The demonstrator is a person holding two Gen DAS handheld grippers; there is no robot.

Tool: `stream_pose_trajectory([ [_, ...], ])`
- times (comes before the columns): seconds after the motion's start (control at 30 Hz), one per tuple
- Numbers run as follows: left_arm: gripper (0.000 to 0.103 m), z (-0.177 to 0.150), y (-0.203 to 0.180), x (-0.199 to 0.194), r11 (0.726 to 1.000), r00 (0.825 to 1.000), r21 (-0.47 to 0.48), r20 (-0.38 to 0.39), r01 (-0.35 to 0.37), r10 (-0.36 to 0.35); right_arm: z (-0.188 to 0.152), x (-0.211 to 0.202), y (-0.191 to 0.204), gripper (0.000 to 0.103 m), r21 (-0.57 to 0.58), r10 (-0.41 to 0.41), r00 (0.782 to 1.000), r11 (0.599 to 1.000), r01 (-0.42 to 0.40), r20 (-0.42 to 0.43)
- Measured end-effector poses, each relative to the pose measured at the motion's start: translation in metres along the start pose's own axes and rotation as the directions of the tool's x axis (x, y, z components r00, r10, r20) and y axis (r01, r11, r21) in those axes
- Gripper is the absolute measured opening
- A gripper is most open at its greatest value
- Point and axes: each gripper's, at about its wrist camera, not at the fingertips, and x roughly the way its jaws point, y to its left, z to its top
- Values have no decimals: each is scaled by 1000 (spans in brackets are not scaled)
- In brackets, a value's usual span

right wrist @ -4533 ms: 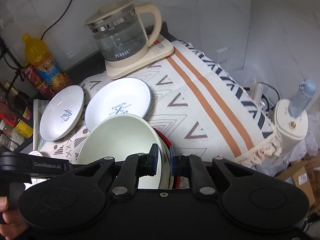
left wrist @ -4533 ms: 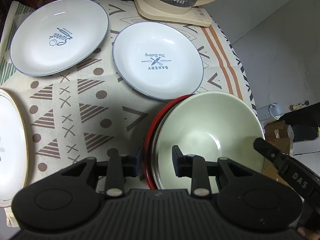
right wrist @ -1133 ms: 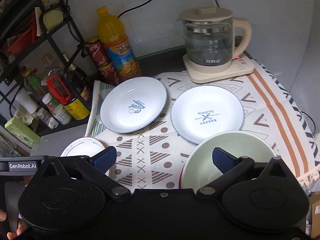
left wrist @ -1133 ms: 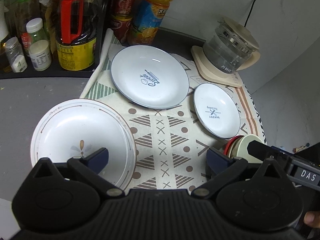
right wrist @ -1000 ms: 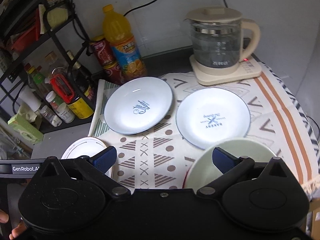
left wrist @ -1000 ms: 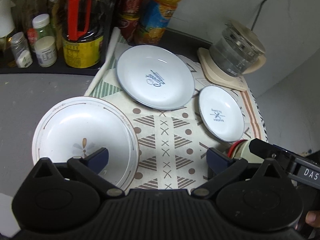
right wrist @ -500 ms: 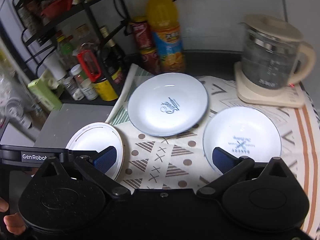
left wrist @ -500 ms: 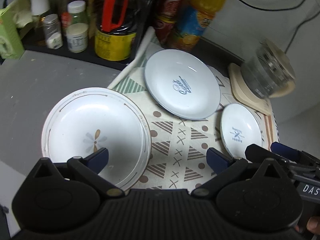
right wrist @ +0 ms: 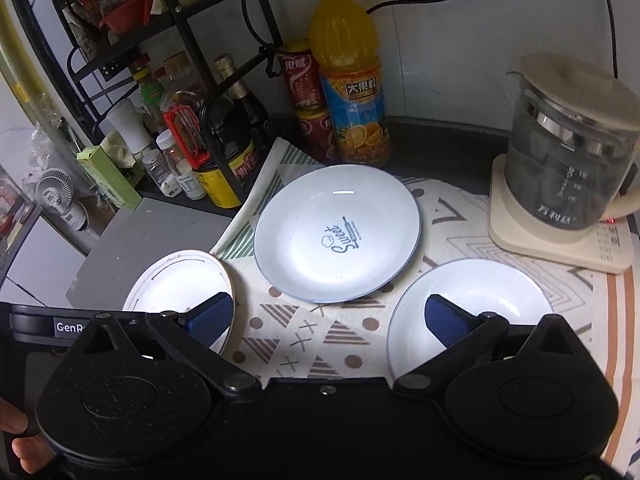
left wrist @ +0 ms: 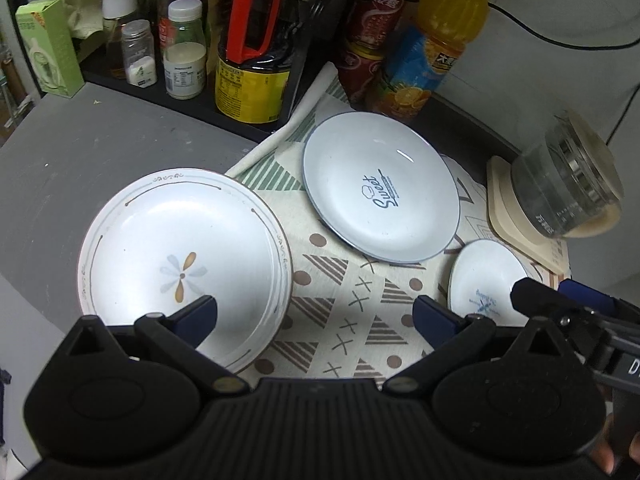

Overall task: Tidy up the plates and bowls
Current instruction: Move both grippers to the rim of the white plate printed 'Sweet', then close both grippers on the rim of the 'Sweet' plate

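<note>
Left tongs (left wrist: 314, 316) and right tongs (right wrist: 328, 318) both spread wide, empty, above counter (left wrist: 60, 152). Flower plate (left wrist: 180, 240) at 9 o'clock, "Sweet" plate (left wrist: 380, 188) at 12, small plate (left wrist: 486, 280) at 3, all on patterned cloth (left wrist: 344, 312).

Bakery plate (left wrist: 486, 280) partly behind right tool (left wrist: 568, 304)

A home kitchen corner: a condiment rack (right wrist: 168, 64) of sauce bottles, an orange juice bottle (right wrist: 352, 76), a glass electric kettle (right wrist: 568, 168) and plates on a patterned cloth (right wrist: 304, 336) over the counter (left wrist: 60, 176).
</note>
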Motion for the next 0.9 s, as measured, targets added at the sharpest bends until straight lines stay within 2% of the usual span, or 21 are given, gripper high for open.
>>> stream_pose_trajectory([
  [0.27, 102, 8, -13, 4, 999, 998, -38, 45, -39, 40, 14, 6, -24, 102, -5, 4, 1000, 1000, -4, 12],
  [0.4, 100, 21, -15, 13, 998, 999, -61, 47, 13, -10, 23, 16, -40, 94, 42, -12, 1000, 999, 12, 15],
  [0.53, 100, 37, -18, 25, 997, 997, -68, 76, 26, -20, 31, 28, -54, 86, 93, -18, 1000, 996, 17, 8],
  [0.6, 95, 47, -16, 31, 995, 995, -85, 88, 51, -44, 34, 36, -59, 79, 116, -22, 1000, 993, 22, -6],
  [0.67, 86, 56, -14, 40, 993, 995, -102, 86, 55, -46, 39, 45, -64, 72, 144, -20, 1000, 989, 22, -15],
  [0.77, 73, 68, -5, 58, 988, 997, -139, 62, 63, -55, 45, 61, -68, 64, 163, -35, 999, 986, 40, -36],
  [0.9, 63, 77, 10, 83, 979, 998, -192, 17, 64, -62, 49, 86, -74, 55, 208, -29, 996, 977, 45, -80],
])
